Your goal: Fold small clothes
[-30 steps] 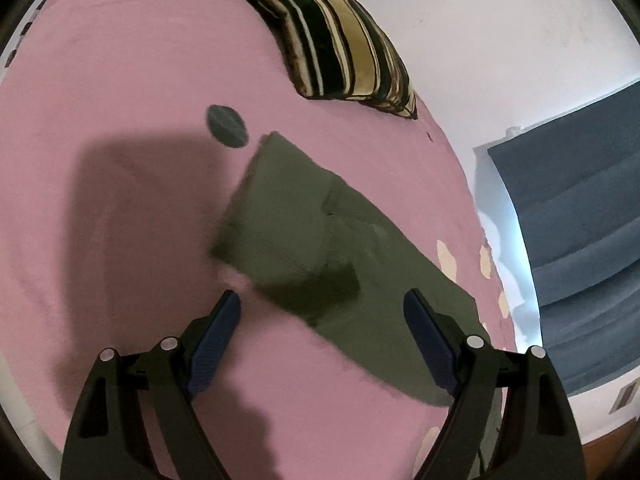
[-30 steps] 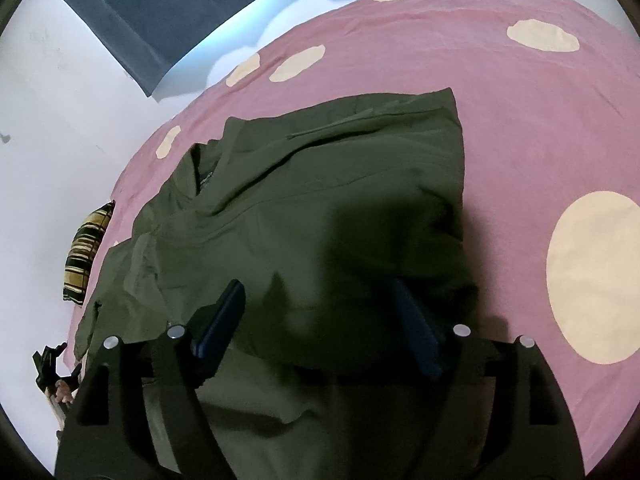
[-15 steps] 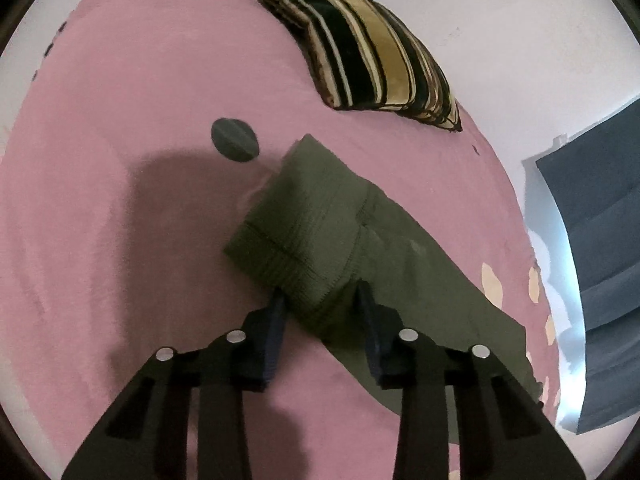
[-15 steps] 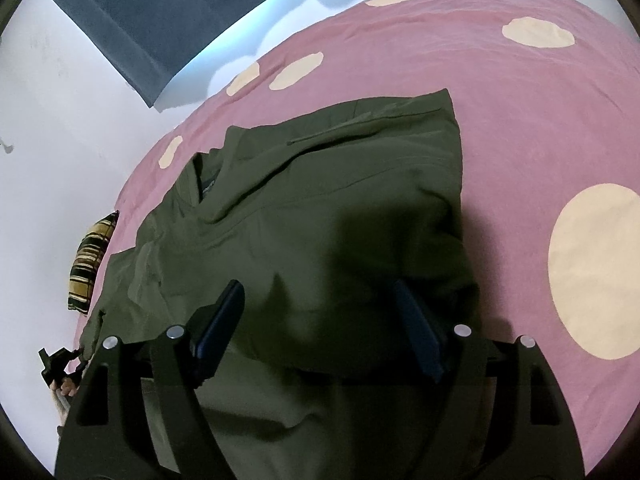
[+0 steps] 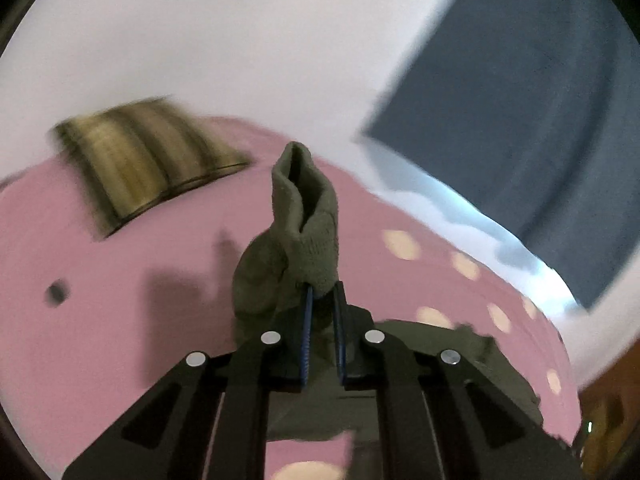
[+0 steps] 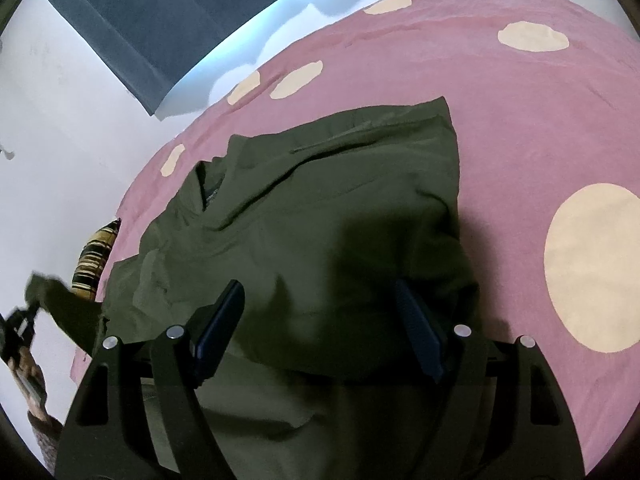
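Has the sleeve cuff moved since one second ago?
Yes. The cuff, pinched in the left gripper, has risen off the pink sheet; it stands up toward the wall, level with the striped pillow.

A pink bedsheet [image 6: 520, 128] with cream dots covers the bed; a striped pillow [image 5: 148, 160], blurred, seems against the white wall [image 5: 200, 40].

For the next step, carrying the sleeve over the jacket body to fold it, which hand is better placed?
Left. The left gripper is shut on the ribbed sleeve cuff, lifted above the pink bedsheet. The right gripper is open over the jacket body, gripping nothing.
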